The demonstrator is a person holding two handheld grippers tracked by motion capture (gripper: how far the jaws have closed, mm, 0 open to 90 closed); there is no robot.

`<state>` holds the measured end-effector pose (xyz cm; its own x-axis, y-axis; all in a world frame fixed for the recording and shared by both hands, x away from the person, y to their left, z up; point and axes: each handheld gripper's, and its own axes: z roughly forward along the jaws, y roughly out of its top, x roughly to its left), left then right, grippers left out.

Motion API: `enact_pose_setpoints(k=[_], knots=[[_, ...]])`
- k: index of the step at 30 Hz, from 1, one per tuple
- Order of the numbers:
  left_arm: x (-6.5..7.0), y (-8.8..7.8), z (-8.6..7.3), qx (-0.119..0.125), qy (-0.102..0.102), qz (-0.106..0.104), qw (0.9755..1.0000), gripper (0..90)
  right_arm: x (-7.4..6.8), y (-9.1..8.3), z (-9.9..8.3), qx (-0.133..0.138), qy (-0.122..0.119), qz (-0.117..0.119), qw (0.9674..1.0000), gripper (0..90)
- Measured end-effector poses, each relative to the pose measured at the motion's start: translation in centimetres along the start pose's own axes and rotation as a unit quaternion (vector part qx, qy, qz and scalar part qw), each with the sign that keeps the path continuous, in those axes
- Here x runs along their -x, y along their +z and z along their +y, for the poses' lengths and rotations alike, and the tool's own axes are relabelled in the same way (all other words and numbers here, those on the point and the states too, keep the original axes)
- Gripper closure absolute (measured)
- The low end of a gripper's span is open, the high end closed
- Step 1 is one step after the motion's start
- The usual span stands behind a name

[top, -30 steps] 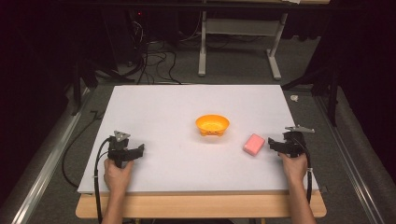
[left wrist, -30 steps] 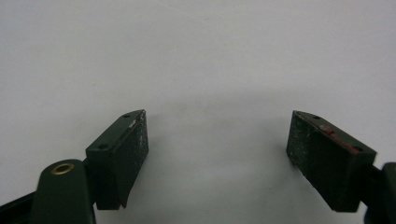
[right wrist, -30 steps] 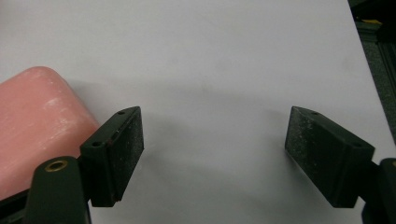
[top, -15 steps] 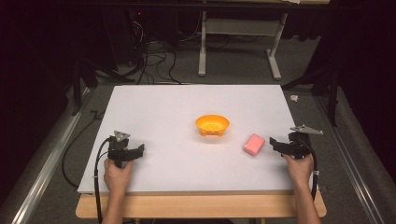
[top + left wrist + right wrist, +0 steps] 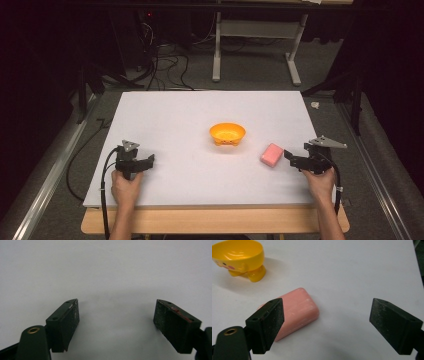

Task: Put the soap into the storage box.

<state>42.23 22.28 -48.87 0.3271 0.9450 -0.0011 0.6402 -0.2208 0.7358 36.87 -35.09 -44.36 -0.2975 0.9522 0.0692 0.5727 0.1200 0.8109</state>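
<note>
A white table top (image 5: 170,120) is carried on a wooden edge. An orange bowl (image 5: 227,134) is set near its middle, and a pink soap bar (image 5: 271,154) is laid just right of it, apart.

I find no writing, label, brand, number or sign that I can read anywhere here. The yellow bowl (image 5: 238,257) carries small pink and dark marks low on its side, but they look like painted decoration, not letters. The pink bar (image 5: 298,311) beside it is plain on every face I see.

Orange-yellow bowl (image 5: 227,134), pink soap bar (image 5: 271,154), white table (image 5: 180,120), black grippers
</note>
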Motion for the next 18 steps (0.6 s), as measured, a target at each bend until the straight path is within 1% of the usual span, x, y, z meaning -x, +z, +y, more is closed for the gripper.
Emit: enact_pose_setpoints(k=[1,2,3,5,7,9,11,14,18], knots=[[0.0,0.0,0.0,0.000,0.000,0.000,1.0000,21.1,-0.2,0.0,0.1,-0.001,-0.001,0.002,1.0000,13.0],[0.0,0.0,0.0,0.000,0.000,-0.001,1.0000,21.1,-0.5,0.1,0.1,0.001,-0.009,0.005,0.9999,12.8],[0.0,0.0,0.0,0.000,0.000,-0.001,1.0000,21.1,-0.5,0.1,0.1,0.001,-0.009,0.005,0.9999,12.8],[0.0,0.0,0.0,0.000,0.000,-0.001,1.0000,21.1,-0.9,0.1,0.2,0.000,-0.010,0.015,0.9998,12.8],[0.0,0.0,0.0,0.001,-0.001,0.000,1.0000,21.1,-1.2,0.2,0.3,-0.001,-0.019,0.019,0.9996,12.8],[0.0,0.0,0.0,0.001,-0.001,0.000,1.0000,21.1,-1.5,0.3,0.3,0.000,-0.020,0.025,0.9995,12.6],[0.0,0.0,0.0,0.001,-0.001,0.000,1.0000,21.1,-1.8,0.4,0.4,0.000,-0.023,0.028,0.9993,12.5],[0.0,0.0,0.0,0.002,-0.001,0.000,1.0000,21.1,-2.2,0.6,0.6,-0.003,-0.038,0.032,0.9988,12.4],[0.0,0.0,0.0,0.001,-0.001,0.000,1.0000,21.1,-2.7,0.9,0.7,-0.007,-0.043,0.036,0.9984,12.3]])
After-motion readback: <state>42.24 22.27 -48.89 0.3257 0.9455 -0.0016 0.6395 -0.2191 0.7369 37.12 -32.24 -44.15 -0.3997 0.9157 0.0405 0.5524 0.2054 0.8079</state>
